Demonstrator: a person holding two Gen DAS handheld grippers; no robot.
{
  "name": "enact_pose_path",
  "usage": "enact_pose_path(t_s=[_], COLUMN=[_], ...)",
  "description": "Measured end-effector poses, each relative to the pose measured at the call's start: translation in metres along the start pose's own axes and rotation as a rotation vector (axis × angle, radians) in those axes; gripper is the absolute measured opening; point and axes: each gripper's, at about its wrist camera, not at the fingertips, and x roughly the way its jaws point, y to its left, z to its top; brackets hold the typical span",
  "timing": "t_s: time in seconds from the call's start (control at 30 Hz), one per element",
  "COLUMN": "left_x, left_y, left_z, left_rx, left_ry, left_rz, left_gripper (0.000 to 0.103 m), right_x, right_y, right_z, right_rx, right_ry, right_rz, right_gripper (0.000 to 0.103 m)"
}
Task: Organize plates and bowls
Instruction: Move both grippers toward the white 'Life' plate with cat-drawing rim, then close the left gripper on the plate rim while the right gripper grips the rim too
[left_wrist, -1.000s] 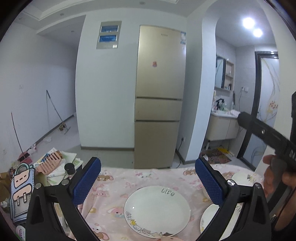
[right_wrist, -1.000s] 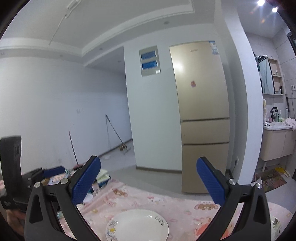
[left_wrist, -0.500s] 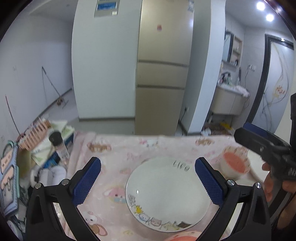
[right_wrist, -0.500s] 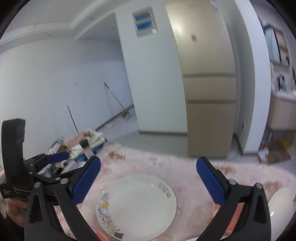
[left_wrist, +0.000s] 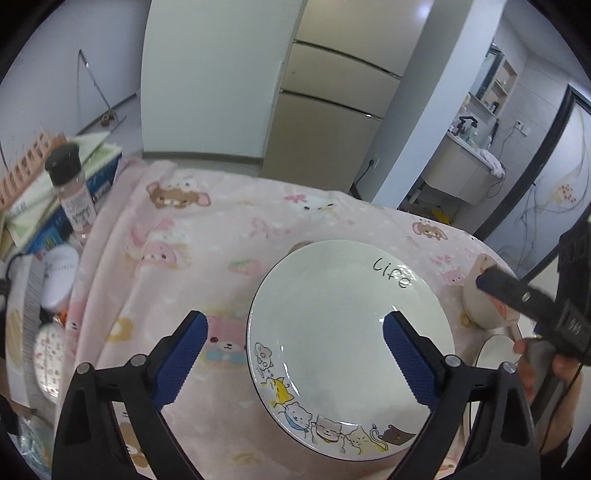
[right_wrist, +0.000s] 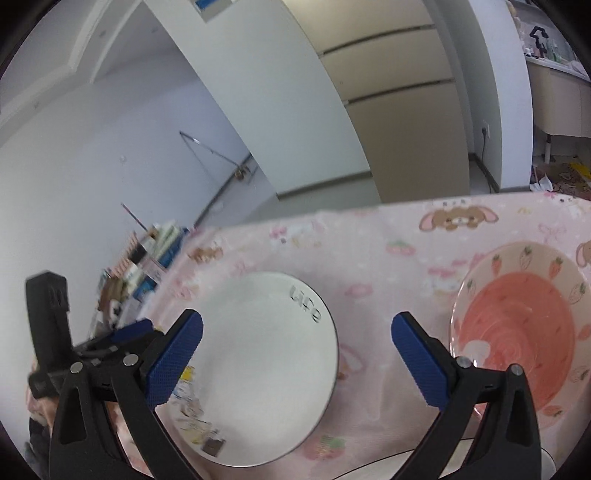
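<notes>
A white plate with cartoon cats and the word "Life" (left_wrist: 347, 325) lies on the pink tablecloth (left_wrist: 207, 236); it also shows in the right wrist view (right_wrist: 266, 365). My left gripper (left_wrist: 295, 354) is open and empty above the plate's near left edge. My right gripper (right_wrist: 295, 354) is open and empty above the cloth between the plate and a pink strawberry bowl (right_wrist: 517, 332). That bowl (left_wrist: 480, 306) stands right of the plate in the left wrist view, partly behind the right gripper. Another white plate's rim (left_wrist: 495, 350) shows below it.
A bottle with a black cap (left_wrist: 70, 184), books and a pink rack (left_wrist: 29, 162) stand off the table's left edge. A white rim (right_wrist: 399, 465) shows at the bottom of the right wrist view. A beige fridge (left_wrist: 332, 92) stands behind the table.
Both grippers have tilted down and moved closer to the table. The plate and the bowl now fill more of both views. Both stay open.
</notes>
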Motion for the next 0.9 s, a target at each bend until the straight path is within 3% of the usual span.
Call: enact_pose_path(t_s=[0.13,0.2,0.33,0.4,0.47,0.7,0.9], left_x=[0.009,0.014,0.024,0.025,0.025,0.035,0.041], left_y=[0.006,0.008,0.010,0.009,0.009,0.016,0.015], left_z=[-0.002,-0.004,-0.008,-0.008,-0.009,-0.013,-0.016], left_rx=[-0.029,-0.036,-0.041,-0.036,-0.027,-0.041,-0.035], left_ry=[0.034,0.055,0.098,0.096,0.096,0.127,0.152], left_rz=[-0.024,-0.028,-0.037,-0.039,-0.029,-0.032,-0.038], left_gripper=[0.092,0.091,0.079,0.079,0.077,0.066,0.047], right_x=[0.014,0.019,0.023,0.026,0.029,0.040,0.048], right_y=[-0.004,0.003,0.010,0.015,0.022,0.034,0.025], right_z=[-0.006,-0.009,-0.015,-0.017,-0.020,-0.030,-0.032], right_rx=[-0.039,-0.106,-0.176,-0.200,-0.237,-0.335,-0.307], right_ry=[0.062,0.073,0.079,0.092,0.105,0.143,0.189], right_rz=[-0.039,-0.089,-0.143,-0.136,-0.151,-0.291,-0.286], right_gripper=[0.089,0.076,0.070,0.055,0.050,0.043,0.042])
